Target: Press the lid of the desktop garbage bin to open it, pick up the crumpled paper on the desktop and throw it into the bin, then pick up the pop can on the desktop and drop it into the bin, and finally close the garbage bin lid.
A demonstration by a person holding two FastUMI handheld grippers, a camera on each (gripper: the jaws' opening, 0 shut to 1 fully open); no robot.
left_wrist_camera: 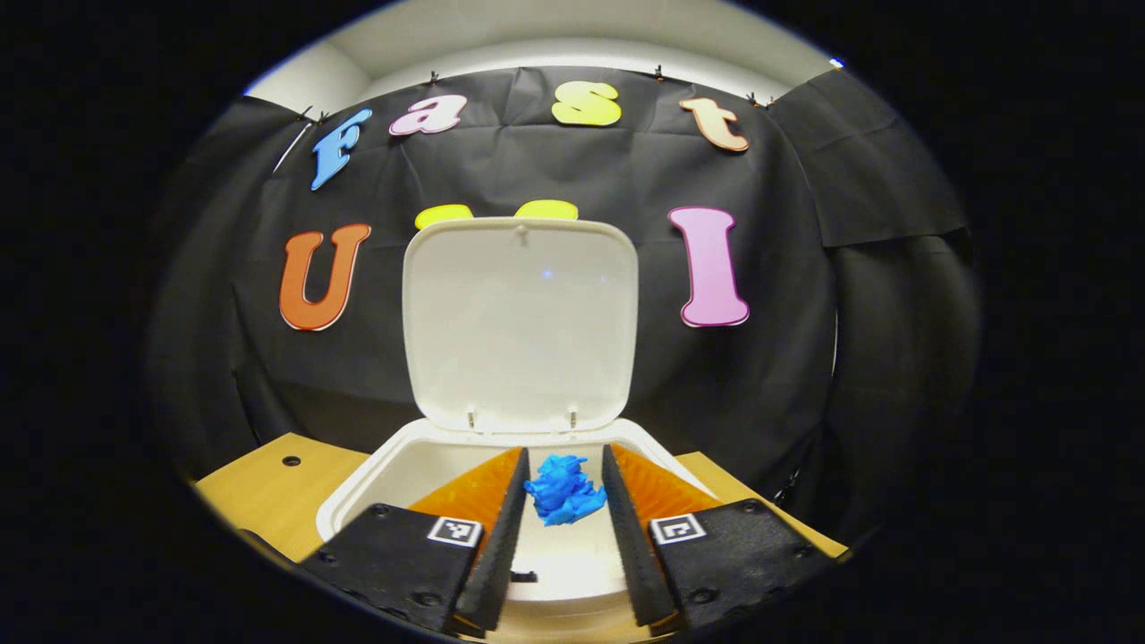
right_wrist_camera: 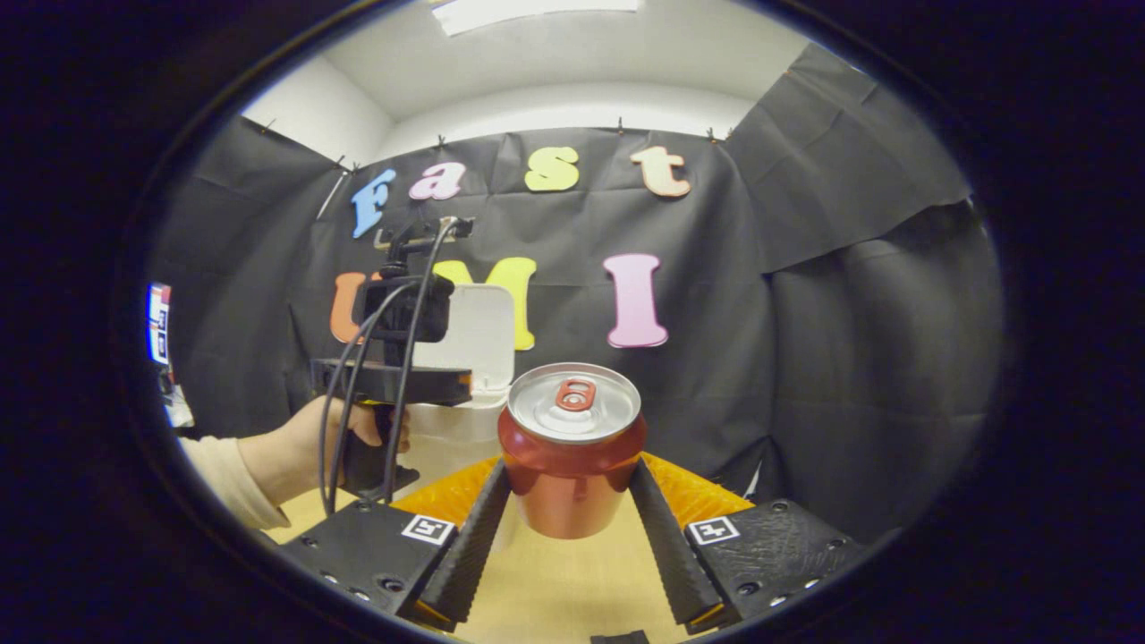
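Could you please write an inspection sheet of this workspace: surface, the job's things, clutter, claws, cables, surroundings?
Surface: wooden desktop, a small hole near its left corner in the left gripper view.
Job's things: white bin with lid standing open; blue crumpled paper above the bin opening; red pop can upright.
Clutter: nothing seen.
Claws: left claw open around the paper, fingers apart from it; right claw shut on the can.
Cables: black cables hang from the left claw's handle, held by a hand.
Surroundings: black cloth wall, white ceiling.

A wooden table (left_wrist_camera: 259, 487) with a small dark hole (left_wrist_camera: 291, 461) near its edge; black cloth (right_wrist_camera: 850, 313) behind, white wall (right_wrist_camera: 572, 103) above.
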